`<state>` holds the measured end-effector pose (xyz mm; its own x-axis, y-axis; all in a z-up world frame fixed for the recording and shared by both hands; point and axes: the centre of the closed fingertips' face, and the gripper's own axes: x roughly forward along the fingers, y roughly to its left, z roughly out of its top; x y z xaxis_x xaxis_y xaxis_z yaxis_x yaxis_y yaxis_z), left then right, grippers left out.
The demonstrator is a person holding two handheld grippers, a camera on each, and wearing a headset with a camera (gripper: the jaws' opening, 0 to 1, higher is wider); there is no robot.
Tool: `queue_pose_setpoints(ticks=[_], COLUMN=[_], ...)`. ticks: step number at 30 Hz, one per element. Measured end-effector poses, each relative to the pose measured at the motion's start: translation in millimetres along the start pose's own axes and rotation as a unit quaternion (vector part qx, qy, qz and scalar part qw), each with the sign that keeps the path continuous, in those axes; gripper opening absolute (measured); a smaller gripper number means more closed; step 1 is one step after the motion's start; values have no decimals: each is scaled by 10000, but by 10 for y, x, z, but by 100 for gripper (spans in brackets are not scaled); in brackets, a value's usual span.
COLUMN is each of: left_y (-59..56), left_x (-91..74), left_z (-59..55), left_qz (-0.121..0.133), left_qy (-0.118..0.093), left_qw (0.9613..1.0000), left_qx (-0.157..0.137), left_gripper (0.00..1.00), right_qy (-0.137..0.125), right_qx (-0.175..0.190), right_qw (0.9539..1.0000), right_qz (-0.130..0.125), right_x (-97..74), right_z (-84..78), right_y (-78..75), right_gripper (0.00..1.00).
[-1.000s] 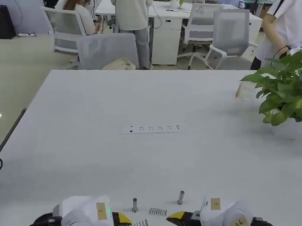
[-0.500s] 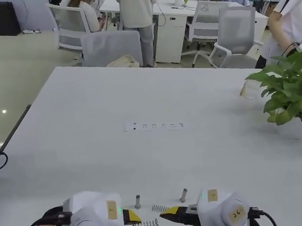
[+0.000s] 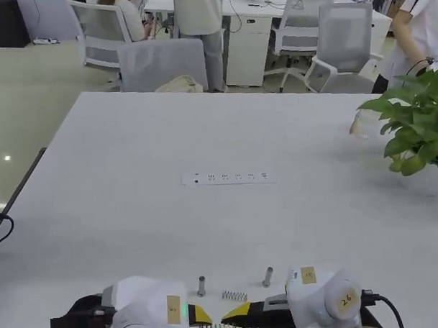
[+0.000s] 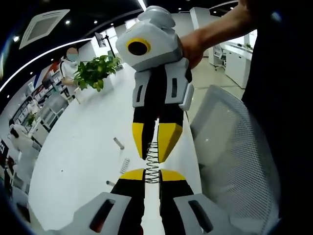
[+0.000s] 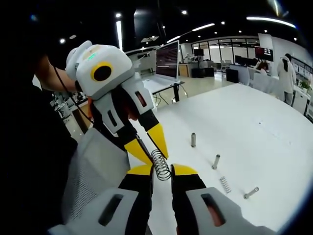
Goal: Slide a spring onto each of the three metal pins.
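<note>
We find the left gripper [image 4: 152,177] and the right gripper [image 5: 161,172] tip to tip, each with its jaws clamped on one end of the held spring [image 4: 152,160], which spans the gap between them above the bench [image 3: 203,128], nearer to us than the loose spring [image 3: 234,296]. In the head view an upright pin [image 3: 202,285] stands just left of the loose spring and a leaning pin [image 3: 267,277] just right of it. A third pin [image 5: 251,192] lies flat near that loose spring.
</note>
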<state>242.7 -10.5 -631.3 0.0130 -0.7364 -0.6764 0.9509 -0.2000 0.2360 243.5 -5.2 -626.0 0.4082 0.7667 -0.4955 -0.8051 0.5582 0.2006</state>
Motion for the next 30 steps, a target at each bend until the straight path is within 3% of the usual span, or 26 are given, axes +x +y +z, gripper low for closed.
queue_pose_setpoints(ticks=[7, 17, 30], left_y=[-10, -2, -28], left_x=[23, 45, 133], left_z=[3, 24, 17], left_qz=[-41, 3, 74], left_qy=[25, -9, -27], left_qw=[9999, 9999, 10000], left_qx=[105, 111, 37], left_gripper=[2, 3, 3], right_qy=[-16, 83, 449], right_qx=[-6, -88, -460], right_qw=[9999, 9999, 9979], right_qz=[155, 77, 6], right_x=[-18, -45, -53], right_z=[8, 6, 15], right_y=[67, 60, 64], right_gripper=[9, 8, 8])
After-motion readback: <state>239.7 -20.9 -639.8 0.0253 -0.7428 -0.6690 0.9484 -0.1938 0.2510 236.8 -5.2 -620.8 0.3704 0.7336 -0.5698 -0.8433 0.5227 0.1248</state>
